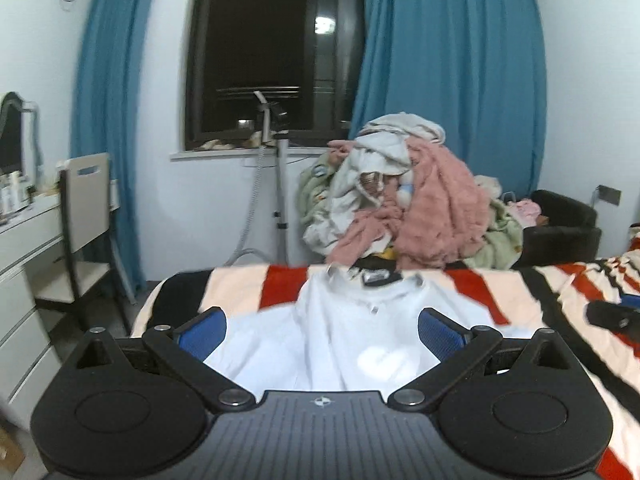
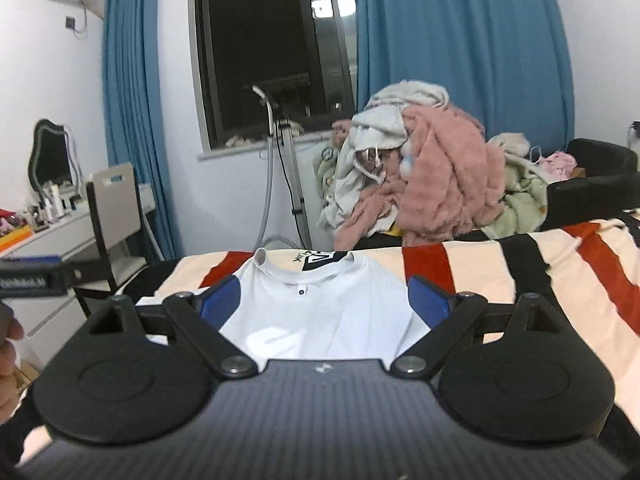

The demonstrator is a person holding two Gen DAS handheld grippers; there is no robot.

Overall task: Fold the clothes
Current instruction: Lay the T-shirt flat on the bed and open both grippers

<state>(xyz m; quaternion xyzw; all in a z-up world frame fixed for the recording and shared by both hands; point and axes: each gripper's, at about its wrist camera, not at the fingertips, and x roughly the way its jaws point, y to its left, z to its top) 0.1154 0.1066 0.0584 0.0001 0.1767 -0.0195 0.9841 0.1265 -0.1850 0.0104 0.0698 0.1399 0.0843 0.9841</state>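
Nearest in both wrist views were the 2 black grippers, each with blue finger pads. The left gripper [image 1: 322, 328] had its fingers spread wide and released, holding nothing, with white cloth showing between them. The right gripper [image 2: 324, 300] was likewise spread apart and empty.

Just beyond the fingers, a white T-shirt [image 2: 320, 312] lay flat on a striped blanket [image 2: 520, 272] of cream, red and black, collar toward the far edge of the bed. Only the right view showed the collar sharply, with a black printed label inside the neck and a small tag below it; in the left view the same shirt [image 1: 332, 332] was blurred. The left view alone showed the other gripper's dark tip at the far right edge over the blanket [image 1: 560, 300]. The right view alone showed part of a hand at the near left edge.

Farther off, a heap of pink, white and green clothes [image 2: 432, 172] rose behind the bed. To the left stood a chair [image 2: 108, 204] at a white dresser. Farthest were a dark window [image 2: 264, 40] and blue curtains [image 2: 460, 32].
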